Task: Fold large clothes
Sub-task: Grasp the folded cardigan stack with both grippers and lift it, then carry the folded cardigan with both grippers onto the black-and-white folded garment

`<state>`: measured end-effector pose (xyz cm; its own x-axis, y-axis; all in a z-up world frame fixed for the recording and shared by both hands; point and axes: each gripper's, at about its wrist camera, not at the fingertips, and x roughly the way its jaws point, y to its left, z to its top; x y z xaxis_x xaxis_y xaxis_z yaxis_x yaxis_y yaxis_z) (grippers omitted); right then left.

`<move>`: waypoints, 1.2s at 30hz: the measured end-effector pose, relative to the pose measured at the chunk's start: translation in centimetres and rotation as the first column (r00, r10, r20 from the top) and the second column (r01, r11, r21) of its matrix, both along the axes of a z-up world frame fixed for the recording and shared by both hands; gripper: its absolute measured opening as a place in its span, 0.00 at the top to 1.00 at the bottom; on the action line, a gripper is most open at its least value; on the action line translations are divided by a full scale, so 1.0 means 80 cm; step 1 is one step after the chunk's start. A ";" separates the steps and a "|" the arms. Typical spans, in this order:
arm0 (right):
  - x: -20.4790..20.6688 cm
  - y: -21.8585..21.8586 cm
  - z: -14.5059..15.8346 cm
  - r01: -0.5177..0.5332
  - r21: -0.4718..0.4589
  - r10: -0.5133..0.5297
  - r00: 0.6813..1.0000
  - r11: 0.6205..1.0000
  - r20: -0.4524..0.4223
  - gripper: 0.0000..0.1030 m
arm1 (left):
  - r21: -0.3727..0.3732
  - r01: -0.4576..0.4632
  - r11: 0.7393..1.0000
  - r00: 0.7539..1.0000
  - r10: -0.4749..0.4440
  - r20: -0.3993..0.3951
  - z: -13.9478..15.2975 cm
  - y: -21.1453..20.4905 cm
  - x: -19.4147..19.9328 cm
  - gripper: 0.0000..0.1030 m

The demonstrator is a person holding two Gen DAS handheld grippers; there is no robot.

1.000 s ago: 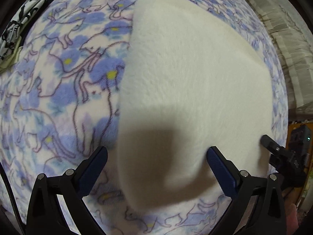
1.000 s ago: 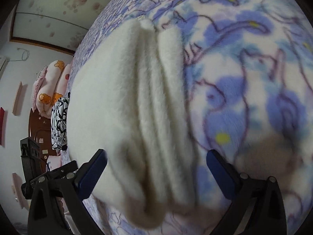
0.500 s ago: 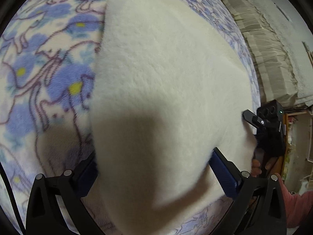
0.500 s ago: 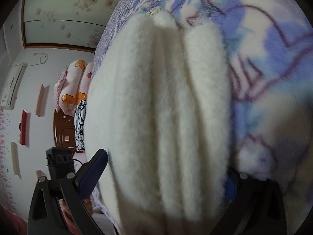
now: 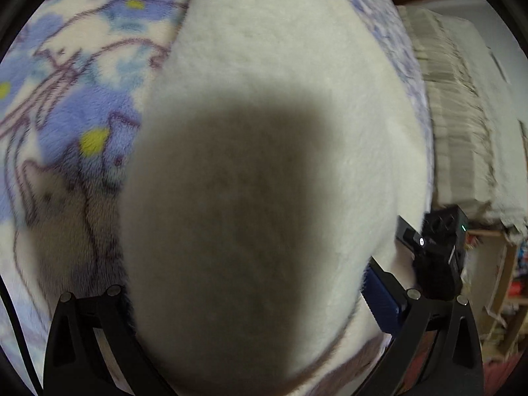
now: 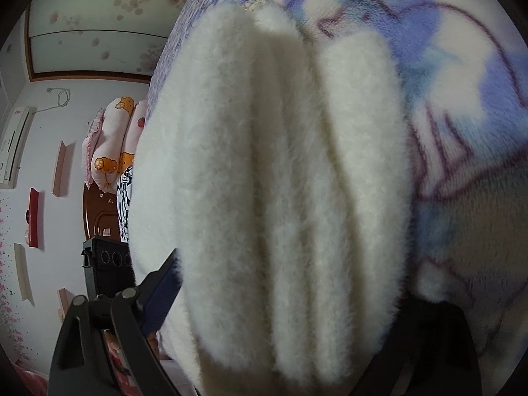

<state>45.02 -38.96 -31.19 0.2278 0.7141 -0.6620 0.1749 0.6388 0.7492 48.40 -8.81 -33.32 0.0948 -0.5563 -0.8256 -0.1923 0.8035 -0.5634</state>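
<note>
A folded white fluffy garment [image 5: 280,105] lies on a blue and purple cat-print fleece blanket [image 5: 82,76]. My left gripper [image 5: 246,280] is pushed down over one end of it with its jaws wide. The garment fills the gap and hides the left finger, and only the right blue pad [image 5: 379,293] shows. My right gripper [image 6: 290,277] straddles the stacked folds of the garment [image 6: 280,171] at the other end. Its jaws are closing around the folds. Its left pad [image 6: 161,293] lies against the fur, and its right finger is buried. Each view shows the other gripper's black body beside the garment.
The blanket [image 6: 462,66] covers a bed. Pink bear-print bedding [image 6: 112,151], a black-and-white patterned cloth [image 6: 123,198] and a wooden headboard [image 6: 102,224] are at the far end. A beige fringed cloth [image 5: 462,115] hangs past the bed's edge.
Both grippers have come down and in onto the garment, which now fills the space between each pair of jaws. The right jaws have narrowed a little.
</note>
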 end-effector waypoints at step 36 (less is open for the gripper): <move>-0.080 0.179 0.226 0.055 -0.246 0.038 0.932 0.968 0.359 0.64 | 0.338 0.003 0.941 0.996 -0.033 0.083 0.242 0.129 -0.012 0.32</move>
